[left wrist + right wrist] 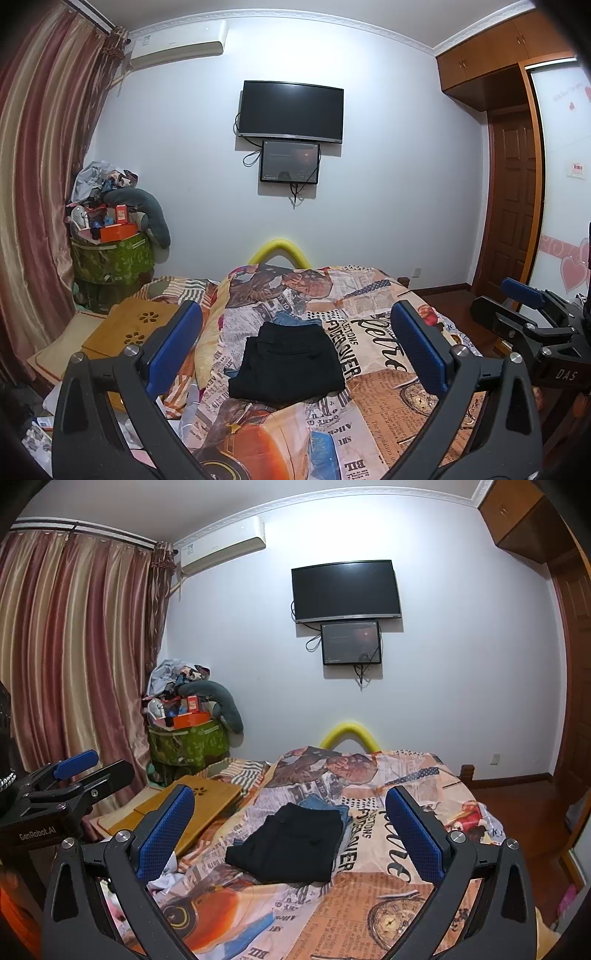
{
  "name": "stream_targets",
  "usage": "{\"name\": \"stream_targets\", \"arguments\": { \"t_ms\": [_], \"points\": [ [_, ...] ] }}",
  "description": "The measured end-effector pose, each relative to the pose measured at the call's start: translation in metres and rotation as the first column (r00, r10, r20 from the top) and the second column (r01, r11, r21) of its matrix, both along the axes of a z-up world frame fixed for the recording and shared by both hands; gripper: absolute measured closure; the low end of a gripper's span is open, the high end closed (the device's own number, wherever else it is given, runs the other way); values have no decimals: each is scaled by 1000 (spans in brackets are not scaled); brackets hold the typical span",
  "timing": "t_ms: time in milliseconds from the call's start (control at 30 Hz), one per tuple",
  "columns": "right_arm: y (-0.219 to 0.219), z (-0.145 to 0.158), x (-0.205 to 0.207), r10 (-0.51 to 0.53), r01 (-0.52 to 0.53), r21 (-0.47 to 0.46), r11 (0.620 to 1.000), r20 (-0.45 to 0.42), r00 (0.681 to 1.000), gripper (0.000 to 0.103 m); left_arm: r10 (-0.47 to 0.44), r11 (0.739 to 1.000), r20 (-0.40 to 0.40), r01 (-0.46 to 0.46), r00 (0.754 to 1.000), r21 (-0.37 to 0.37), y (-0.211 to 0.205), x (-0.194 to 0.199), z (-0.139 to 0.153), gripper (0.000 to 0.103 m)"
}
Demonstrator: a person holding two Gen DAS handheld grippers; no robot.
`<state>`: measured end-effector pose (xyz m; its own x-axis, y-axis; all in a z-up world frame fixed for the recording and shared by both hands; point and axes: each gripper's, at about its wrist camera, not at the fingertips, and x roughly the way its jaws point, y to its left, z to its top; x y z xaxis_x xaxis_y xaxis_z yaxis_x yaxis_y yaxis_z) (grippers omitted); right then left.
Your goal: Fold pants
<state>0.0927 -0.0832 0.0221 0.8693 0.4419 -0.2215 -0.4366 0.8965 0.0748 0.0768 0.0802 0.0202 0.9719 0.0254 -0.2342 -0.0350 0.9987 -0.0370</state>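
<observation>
Bed (388,387) with newspaper-print cover fills lower frame. Black pants (286,363), folded into compact rectangle, lie centre frame atop folded jeans (332,806). Left gripper (295,354) and right gripper (290,836) both spread wide, empty, above cover.

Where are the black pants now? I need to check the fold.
In both wrist views the black pants lie folded mid-bed on the newspaper-print cover, over blue denim, right of the wooden tray.
</observation>
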Motion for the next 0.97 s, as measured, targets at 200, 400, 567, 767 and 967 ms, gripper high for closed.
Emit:
{"name": "stream_targets", "arguments": {
  "t_ms": [200, 400, 567, 767, 967],
  "points": [
    [-3, 0, -1, -8, 8, 7, 1000, -3, 1000, 0, -13, 1000, 0, 13, 1000, 1, -1, 2, 0, 0],
    [-3, 0, -2, -10, 10, 7, 1000, -3, 1000, 0, -26, 1000, -8, 26, 1000, 13, -3, 0, -3, 0],
    [-4, 1, -4, -12, 12, 5, 1000, -3, 1000, 0, -29, 999, -5, 30, 1000, 22, -6, 0, -3, 0],
    [-5, 2, -4, -14, 14, 7, 1000, -5, 1000, 0, -38, 999, -12, 38, 999, 14, -4, 0, -4, 0],
    [-5, 3, -4, -13, 13, 6, 1000, -7, 1000, 0, -43, 999, -16, 43, 999, 3, -2, -1, -5, 0]
  ]
}}
